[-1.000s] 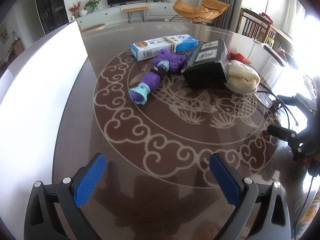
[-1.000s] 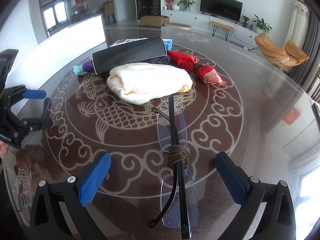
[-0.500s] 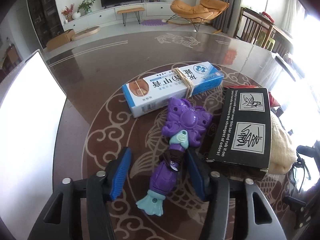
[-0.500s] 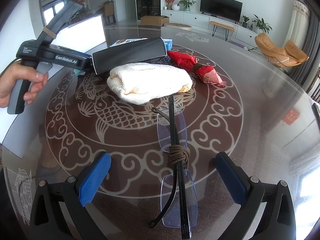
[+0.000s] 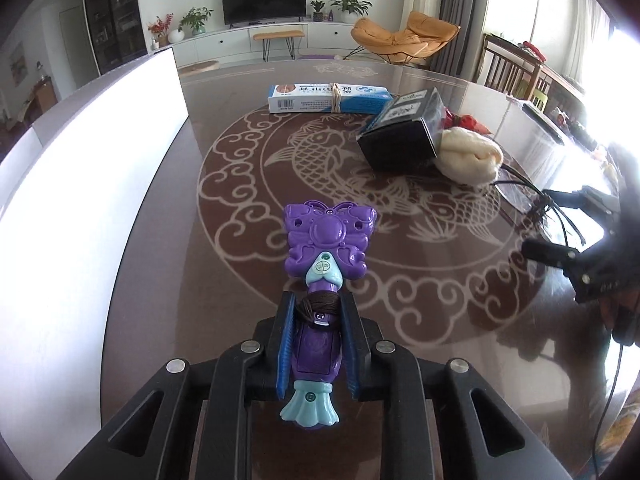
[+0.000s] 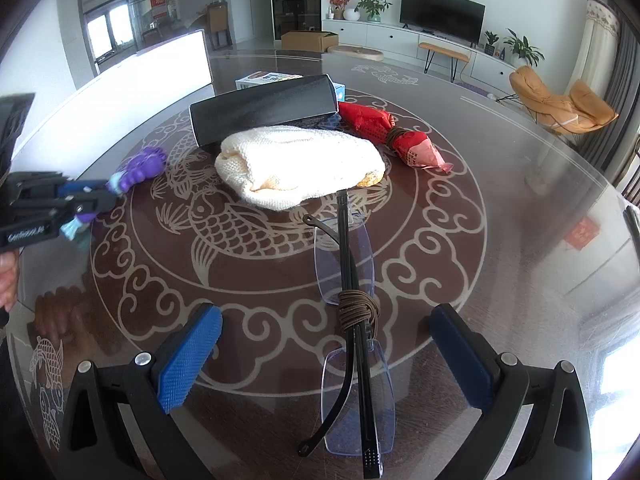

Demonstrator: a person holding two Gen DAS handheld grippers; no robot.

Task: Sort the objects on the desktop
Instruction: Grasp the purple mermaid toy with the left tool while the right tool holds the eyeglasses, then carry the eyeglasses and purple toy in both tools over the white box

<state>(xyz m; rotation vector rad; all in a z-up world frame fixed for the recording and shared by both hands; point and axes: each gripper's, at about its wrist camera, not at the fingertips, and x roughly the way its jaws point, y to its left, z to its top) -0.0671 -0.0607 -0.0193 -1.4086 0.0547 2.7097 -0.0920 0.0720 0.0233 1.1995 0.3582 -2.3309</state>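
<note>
**Toy clamped and ready to carry off the desk's centre**

Purple toy (image 5: 320, 312) is sitting low in the middle of the left-wrist frame, pinched by its handle between the blue fingers (image 5: 285, 344) of the left gripper (image 5: 316, 344), whose jaws have just been closing onto it. Its butterfly head is pointing up the frame and its teal tail is hanging toward the bottom edge. In the right-wrist frame the same toy (image 6: 138, 170) is showing at the left edge, seemingly lifted just clear of the glass.

Doing this step well is likely meaning keeping the pinch steady on the narrow handle, since the heavier head is sticking out ahead and could swing, and carrying it level toward the white panel (image 5: 80, 208) filling the left of the frame, probably the sorting spot.

The right gripper (image 6: 328, 356) is hovering with its fingers spread wide around, not touching, the folded glasses (image 6: 354, 320) at bottom centre.

Further up the frame a black box (image 6: 264, 108), a cream cloth (image 6: 300, 164), a red packet (image 6: 384, 128) and a blue-white carton (image 5: 328, 98) are lying on the glossy brown desk (image 5: 400, 280) with its pale fish-and-cloud pattern. Beyond it, a living room with a television and an orange chair is glowing in daylight.
</note>
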